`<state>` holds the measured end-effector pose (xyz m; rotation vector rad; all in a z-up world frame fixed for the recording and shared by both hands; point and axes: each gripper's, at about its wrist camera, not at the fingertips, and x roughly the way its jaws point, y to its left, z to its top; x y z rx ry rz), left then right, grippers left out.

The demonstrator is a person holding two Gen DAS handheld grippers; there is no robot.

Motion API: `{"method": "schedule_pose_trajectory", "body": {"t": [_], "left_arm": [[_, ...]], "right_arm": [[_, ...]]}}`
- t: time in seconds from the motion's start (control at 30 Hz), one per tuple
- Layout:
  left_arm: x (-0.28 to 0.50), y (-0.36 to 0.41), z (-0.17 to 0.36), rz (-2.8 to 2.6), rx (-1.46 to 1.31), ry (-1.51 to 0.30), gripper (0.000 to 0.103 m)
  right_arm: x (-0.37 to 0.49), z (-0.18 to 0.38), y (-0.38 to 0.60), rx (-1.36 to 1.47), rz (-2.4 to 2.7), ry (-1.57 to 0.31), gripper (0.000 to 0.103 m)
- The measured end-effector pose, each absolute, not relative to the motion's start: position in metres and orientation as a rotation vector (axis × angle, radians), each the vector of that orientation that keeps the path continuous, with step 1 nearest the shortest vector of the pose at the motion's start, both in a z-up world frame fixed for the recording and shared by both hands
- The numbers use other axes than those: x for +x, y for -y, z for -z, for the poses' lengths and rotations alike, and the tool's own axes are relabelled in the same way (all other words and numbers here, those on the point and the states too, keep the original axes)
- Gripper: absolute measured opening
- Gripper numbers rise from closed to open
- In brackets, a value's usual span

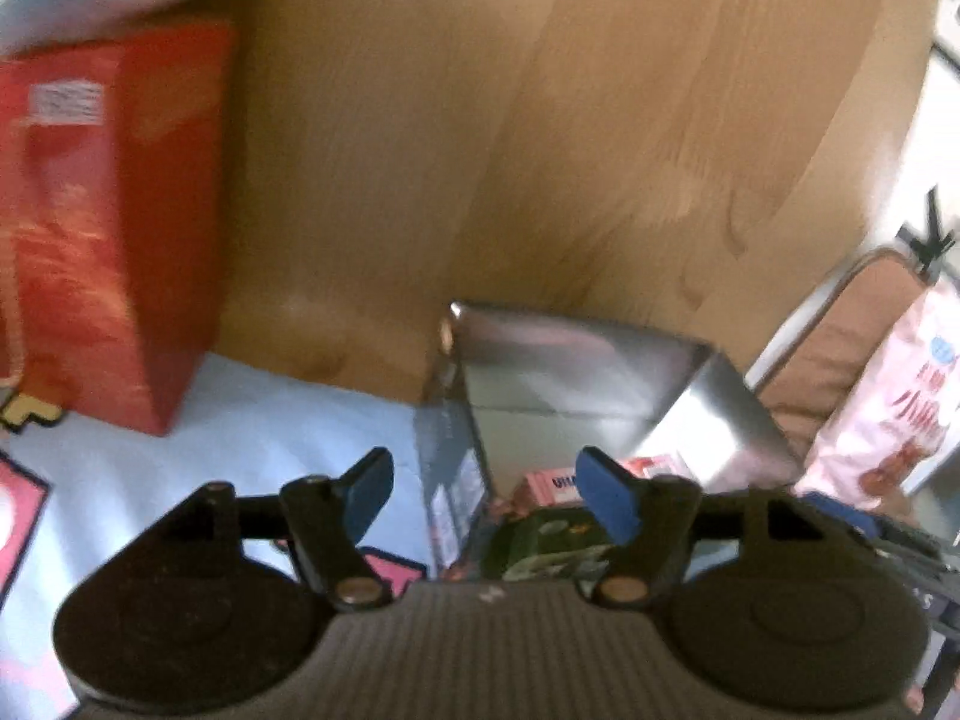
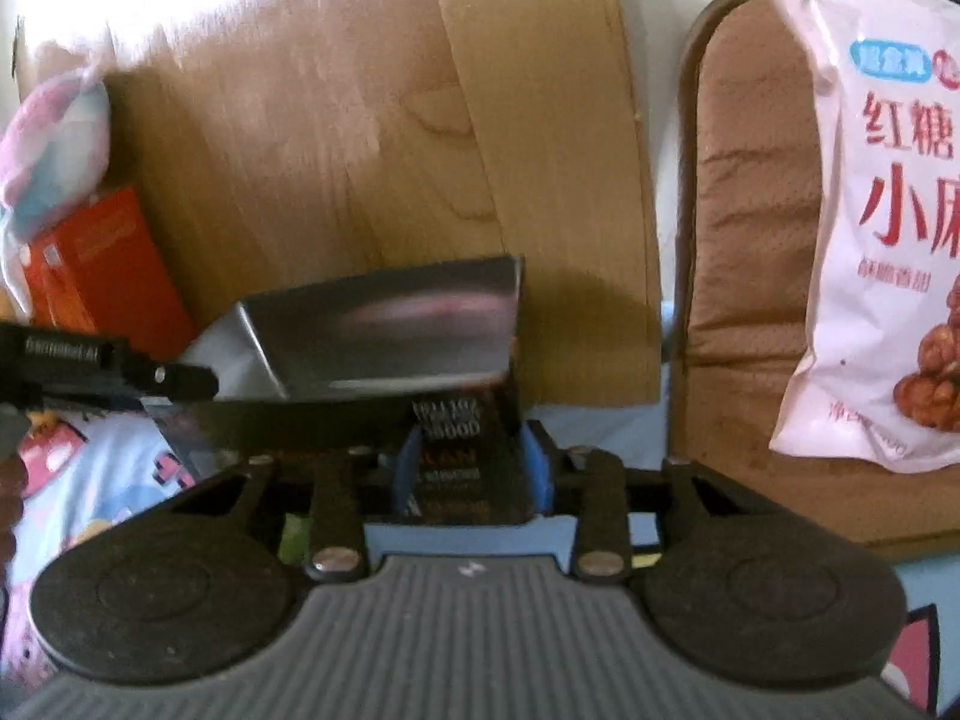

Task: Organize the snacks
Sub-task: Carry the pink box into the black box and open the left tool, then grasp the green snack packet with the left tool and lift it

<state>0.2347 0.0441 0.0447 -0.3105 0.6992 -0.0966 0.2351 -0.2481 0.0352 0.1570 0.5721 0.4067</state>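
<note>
Pinching the dark box (image 2: 462, 468), right tongs (image 2: 471, 474) — left tongs (image 1: 486, 492) gape empty — pink bag (image 2: 888, 210) reads "红糖".

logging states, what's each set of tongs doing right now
left tongs: open, nothing between the pads, poised over the open silver-lined box.
right tongs: closed on the near wall of the same box.

Wooden headboard (image 1: 540, 120), brown padded cushion (image 2: 750, 240), light-blue cartoon-print sheet (image 1: 270, 420)
</note>
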Motion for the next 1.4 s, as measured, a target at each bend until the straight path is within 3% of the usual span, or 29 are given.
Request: {"method": "schedule_pose_trajectory", "body": {"t": [0.07,0.37,0.43,0.63,0.77,1.03,1.13,1.27,1.4], "left_arm": [[0.221,-0.050,-0.043,0.125,-0.342,-0.692,0.069],[0.217,-0.030,0.006,0.200,-0.391,-0.863,0.069],[0.202,-0.023,0.004,0.208,-0.348,-0.863,0.069],[0.133,-0.015,0.005,0.243,-0.263,-0.861,0.067],[0.102,-0.025,-0.005,0.273,-0.260,-0.868,0.074],[0.092,-0.088,-0.034,0.203,-0.417,-0.785,0.075],[0.111,-0.090,-0.034,0.228,-0.436,-0.779,0.071],[0.155,-0.083,-0.023,0.243,-0.414,-0.810,0.062],[0.200,-0.079,-0.007,0.269,-0.406,-0.846,0.061]], "right_arm": [[0.223,-0.037,0.258,0.181,-0.418,-0.568,0.046],[0.228,0.002,0.237,0.301,-0.519,-0.810,0.047],[0.217,0.001,0.222,0.247,-0.501,-0.777,0.054],[0.163,-0.006,0.208,0.224,-0.616,-0.791,0.055],[0.123,-0.013,0.207,0.192,-0.680,-0.779,0.055],[0.109,-0.049,0.220,0.075,-0.656,-0.690,0.054],[0.121,-0.049,0.214,0.092,-0.690,-0.749,0.053],[0.155,-0.040,0.207,0.136,-0.664,-0.839,0.035],[0.196,-0.015,0.212,0.318,-0.639,-0.996,0.033]]}}
